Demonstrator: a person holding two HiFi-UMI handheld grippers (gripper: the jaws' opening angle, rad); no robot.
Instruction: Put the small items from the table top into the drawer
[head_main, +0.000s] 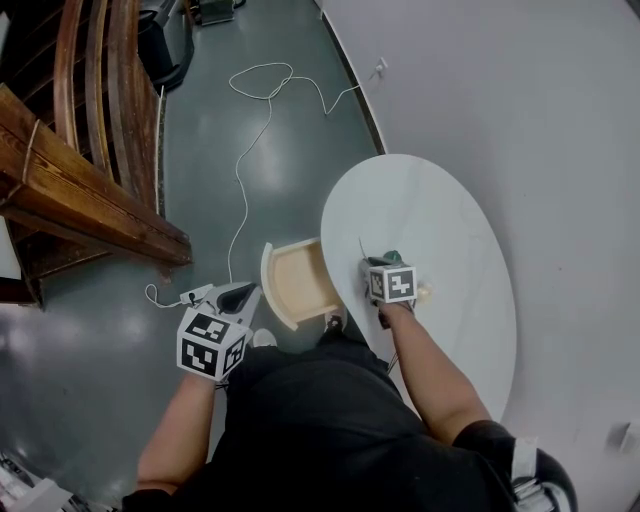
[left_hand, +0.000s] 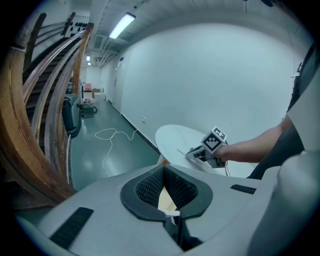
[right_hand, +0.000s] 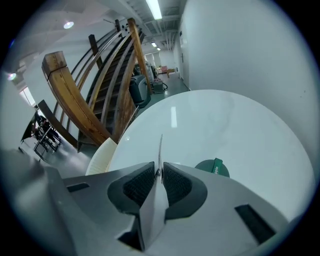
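My right gripper (right_hand: 159, 172) is shut on a thin pale card (right_hand: 160, 150), seen edge-on and sticking out ahead of the fingertips. It hovers low over the white oval table (right_hand: 225, 125) near its front left edge. A round green item (right_hand: 215, 167) with a label lies on the table just right of the jaws, partly hidden by the gripper body. The head view shows the right gripper (head_main: 372, 262) beside the green item (head_main: 392, 258), with the open cream drawer (head_main: 295, 285) to its left. My left gripper (head_main: 240, 290) hangs over the floor left of the drawer, its fingertips touching, nothing held.
A white cable (head_main: 245, 170) snakes over the grey-green floor, ending at a power strip (head_main: 195, 295) near the left gripper. Heavy curved wooden beams (head_main: 90, 200) rise at the left. A white wall (head_main: 520, 100) runs behind the table.
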